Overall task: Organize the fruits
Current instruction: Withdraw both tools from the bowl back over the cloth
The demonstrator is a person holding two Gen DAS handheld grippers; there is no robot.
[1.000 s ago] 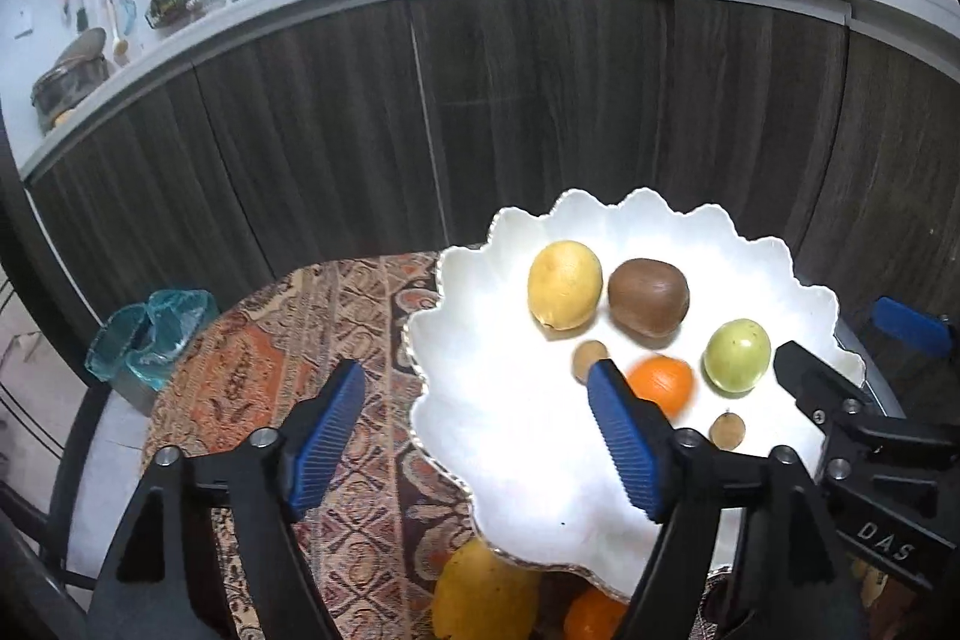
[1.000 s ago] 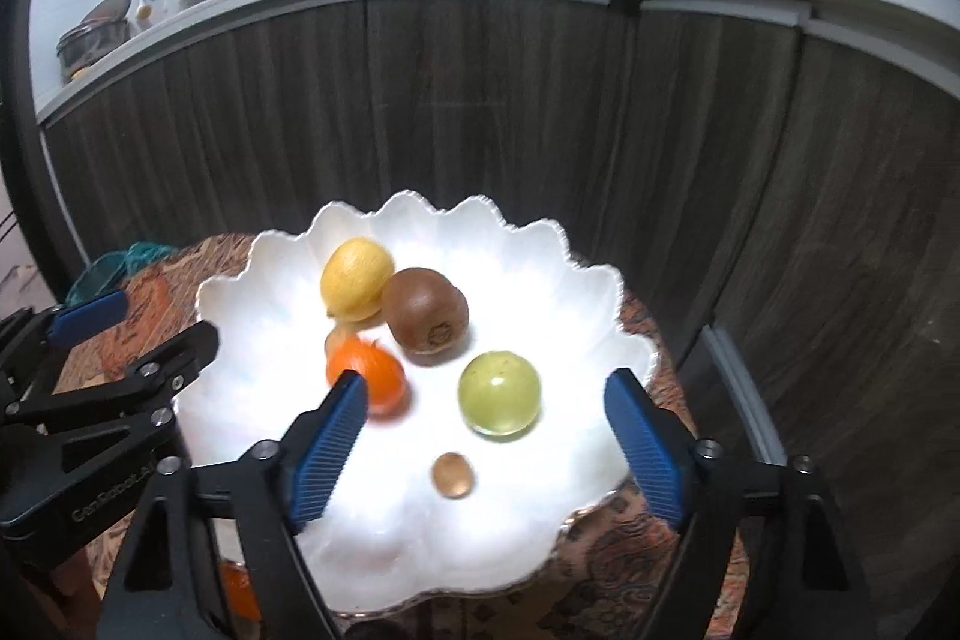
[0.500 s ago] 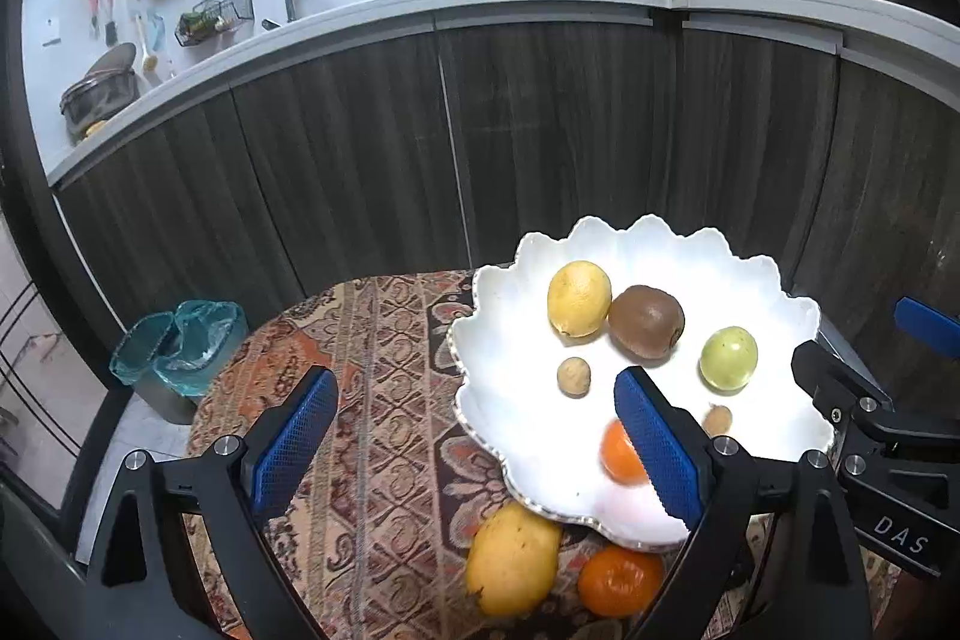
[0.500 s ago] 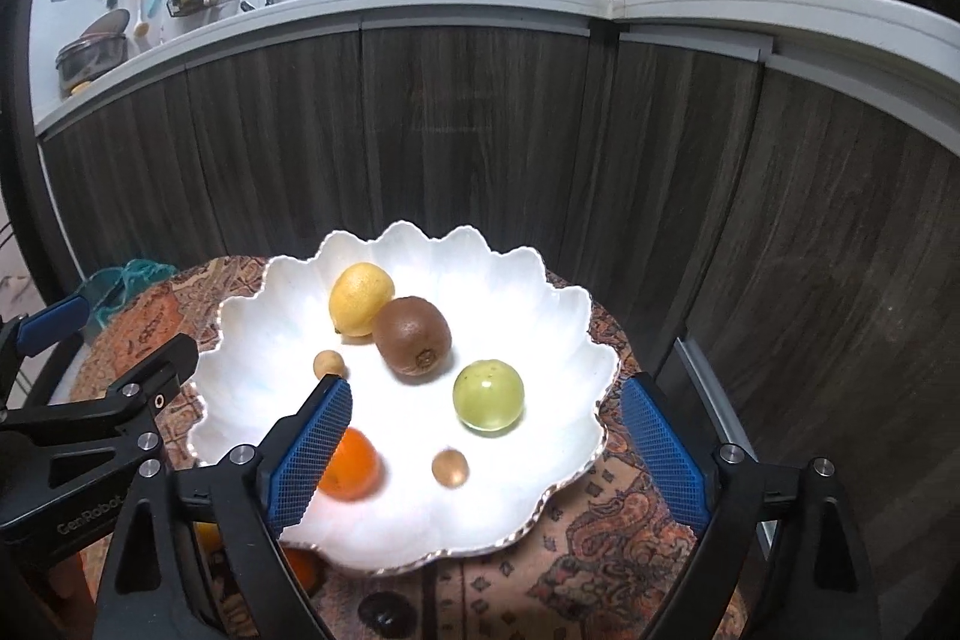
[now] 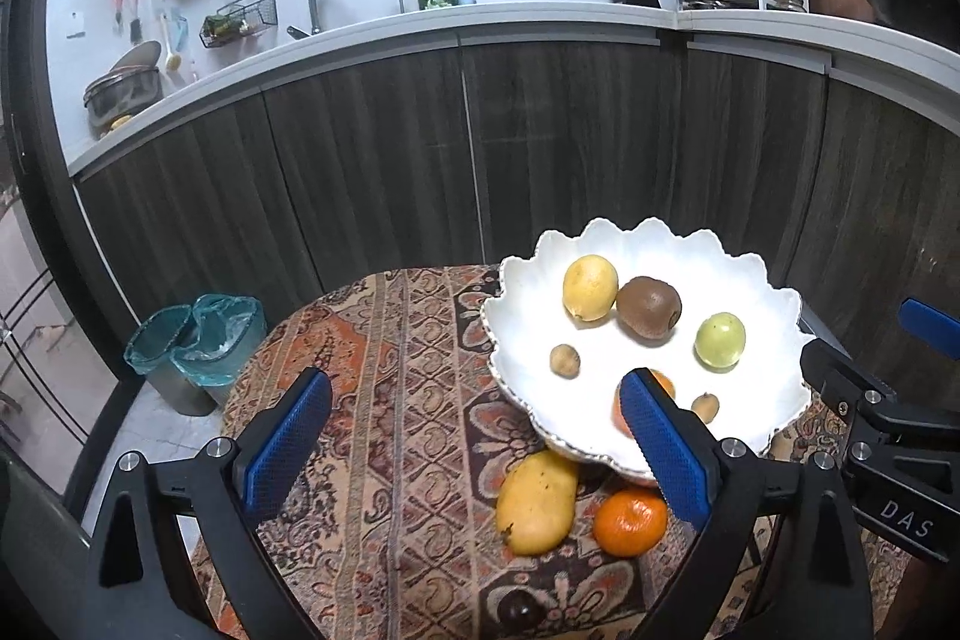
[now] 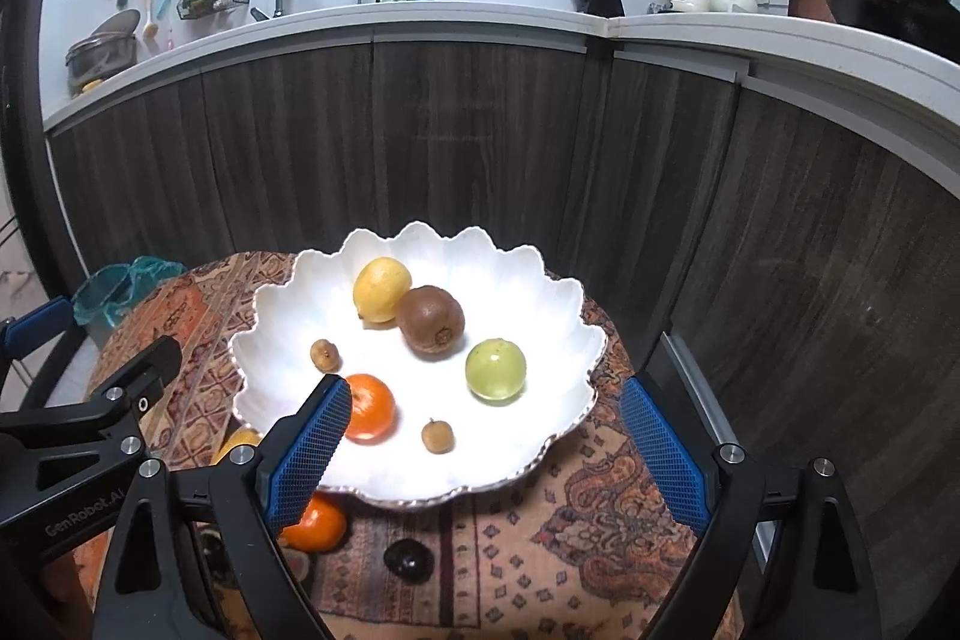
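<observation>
The task looks partly done. The white scalloped bowl [image 6: 558, 316] stands on the patterned cloth [image 5: 390, 400] of the small round counter, and six fruits already lie in it: a yellow lemon [image 6: 381, 290] at the far side, touching a brown kiwi [image 6: 431, 321] just to its right; a green round fruit [image 6: 495, 371] on the right; an orange [image 6: 367, 407] at the near left; and two small brown fruits, one on the left [image 6: 324, 354] and one near the front [image 6: 437, 435]. They lie loosely spread, mostly apart from one another.

Three fruits are not yet in the bowl, by the look of it. A yellow mango [image 5: 538, 502] and a second orange [image 5: 630, 520] lie on the cloth just beside the bowl's near rim, side by side and partly tucked under its overhang. A small dark round fruit [image 6: 408, 561] sits on the cloth nearer still, apart from the others.

The left gripper [image 5: 474, 445] hangs above the cloth to the left of the bowl, its blue fingers [image 5: 287, 445] spread wide with nothing between them. The right gripper [image 6: 486, 454] hovers over the near part of the bowl, fingers likewise spread wide and empty.

My reading is that roughly two thirds of the fruit is collected, and what is left is to lift the mango, the second orange and the dark fruit into the bowl. The bowl has bare room at its near right for them.
</observation>
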